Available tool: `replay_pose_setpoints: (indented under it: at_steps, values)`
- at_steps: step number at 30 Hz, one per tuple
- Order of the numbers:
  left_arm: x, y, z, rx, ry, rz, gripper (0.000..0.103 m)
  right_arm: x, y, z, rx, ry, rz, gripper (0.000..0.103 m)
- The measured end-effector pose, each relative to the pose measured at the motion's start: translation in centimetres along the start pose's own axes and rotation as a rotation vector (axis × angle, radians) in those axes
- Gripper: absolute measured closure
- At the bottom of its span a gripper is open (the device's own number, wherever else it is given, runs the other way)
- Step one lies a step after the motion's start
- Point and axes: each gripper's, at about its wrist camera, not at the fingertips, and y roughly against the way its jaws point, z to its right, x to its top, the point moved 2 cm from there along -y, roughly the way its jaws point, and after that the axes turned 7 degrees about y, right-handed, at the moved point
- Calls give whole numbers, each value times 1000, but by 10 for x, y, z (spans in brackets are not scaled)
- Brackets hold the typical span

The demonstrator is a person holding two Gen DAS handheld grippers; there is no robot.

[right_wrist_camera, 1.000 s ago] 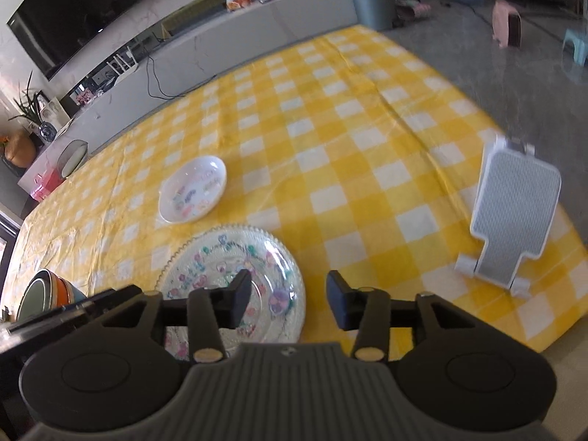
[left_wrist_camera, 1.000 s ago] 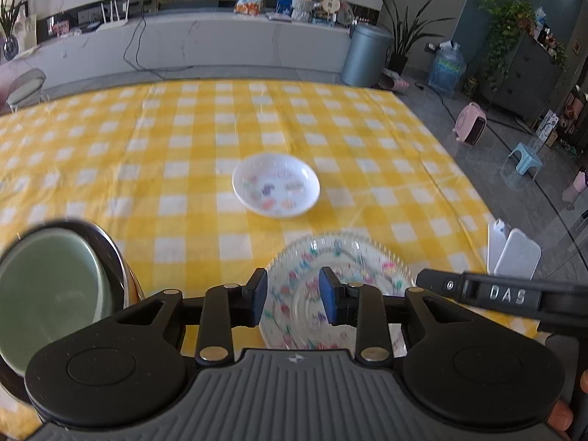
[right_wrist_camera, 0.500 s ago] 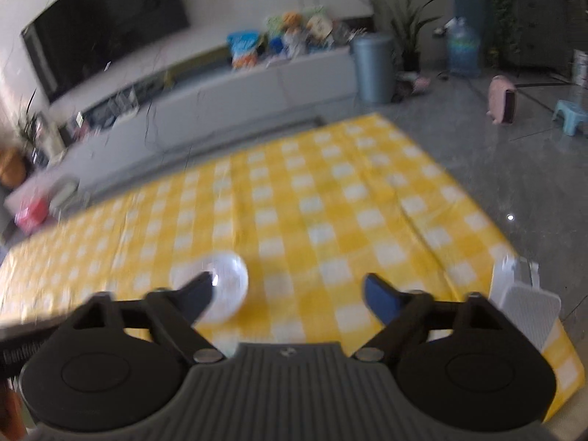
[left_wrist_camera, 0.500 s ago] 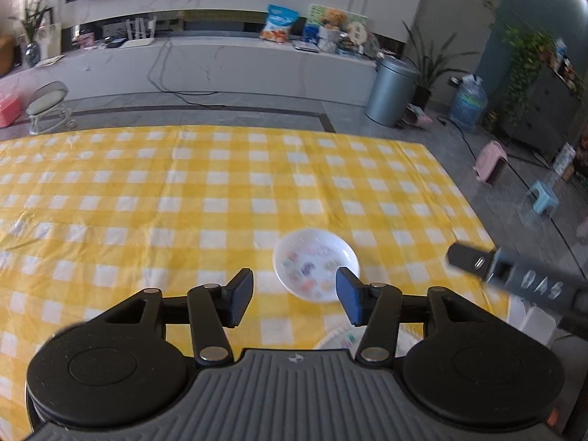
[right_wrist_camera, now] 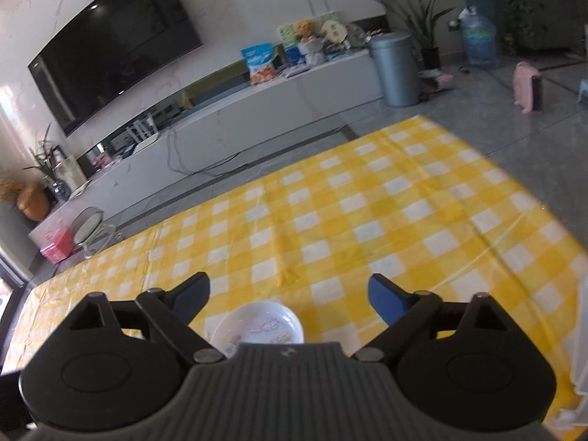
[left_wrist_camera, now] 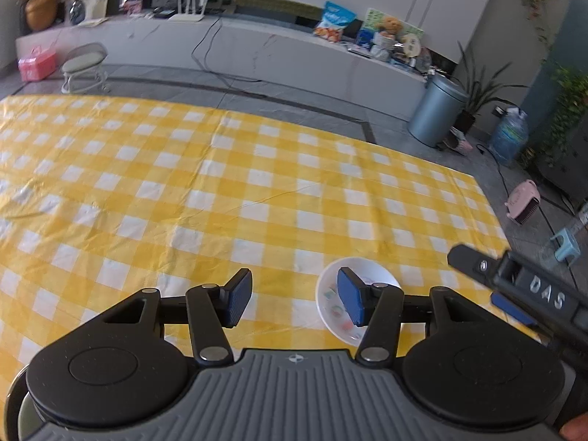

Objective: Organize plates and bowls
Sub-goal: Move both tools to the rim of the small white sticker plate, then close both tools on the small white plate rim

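**Both grippers raised, jaws spread, over the small white plate**

The left gripper (left_wrist_camera: 294,299) hangs level above the yellow checked tablecloth (left_wrist_camera: 228,198), jaws apart and empty. The small white plate (left_wrist_camera: 332,305) lies at its 3 o'clock, behind the right fingertip. The right gripper (right_wrist_camera: 288,296), spread wider, has the plate at 6 o'clock. Since a second ago both have lifted; the large patterned plate has left view. A grey bin (left_wrist_camera: 435,114) stands at 1 o'clock.

My left gripper (left_wrist_camera: 295,296) is black with a ribbed grey base, silver screws and blue-padded fingers (left_wrist_camera: 351,296). My right gripper (right_wrist_camera: 289,296) matches, lettered "DAS" on its side.
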Motion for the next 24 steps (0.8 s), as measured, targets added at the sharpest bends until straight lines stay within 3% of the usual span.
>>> replay_pose_setpoints:
  at_steps: [6, 12, 21, 24]
  values:
    - [1, -20, 1, 19, 31, -40, 41, -10, -27, 1, 83, -6, -87, 37]
    - [-9, -42, 22, 34, -5, -99, 45, -19, -44, 8, 49, 3, -157, 58]
    - [-20, -71, 27, 69, 16, -158, 46, -28, -59, 24, 35, -24, -221, 77]
    - [-22, -76, 26, 68, 30, -176, 54, -31, -62, 25, 44, -28, -236, 83]
